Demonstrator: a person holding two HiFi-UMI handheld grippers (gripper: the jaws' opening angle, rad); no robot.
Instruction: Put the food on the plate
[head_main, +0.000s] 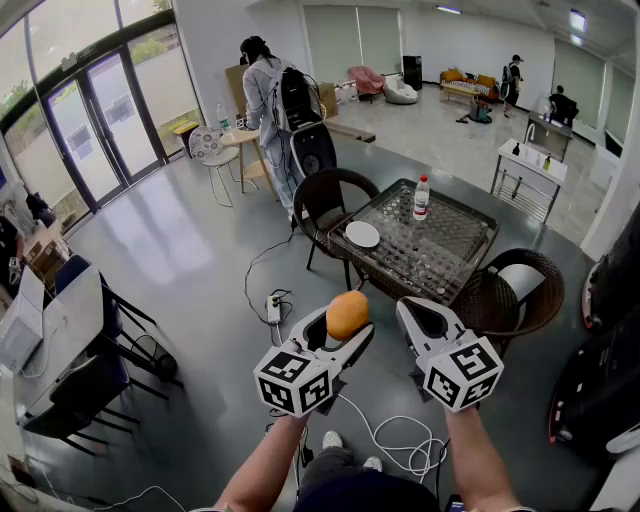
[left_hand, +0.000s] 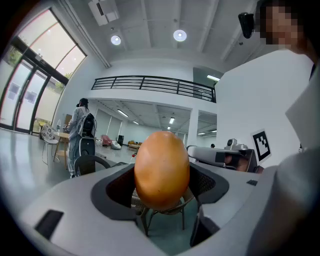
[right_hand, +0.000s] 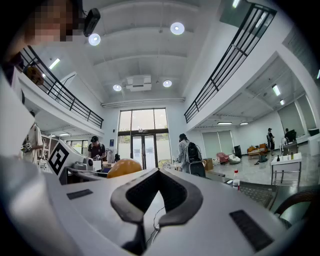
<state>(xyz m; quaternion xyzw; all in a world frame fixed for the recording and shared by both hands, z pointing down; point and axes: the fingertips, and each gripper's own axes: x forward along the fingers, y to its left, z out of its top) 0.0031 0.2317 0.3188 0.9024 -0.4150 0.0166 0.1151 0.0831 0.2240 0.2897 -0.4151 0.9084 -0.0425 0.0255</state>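
Orange, egg-shaped food (left_hand: 161, 170) sits clamped between the jaws of the left gripper (head_main: 347, 330), held in the air over grey floor, well short of the table. Just beside it, the right gripper (head_main: 408, 308) has its jaws together on nothing. Ahead, a white plate (head_main: 362, 234) lies on the glass-topped table (head_main: 460, 245), near a water bottle (head_main: 421, 197).

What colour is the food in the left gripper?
The food is orange; left gripper view shows it best.
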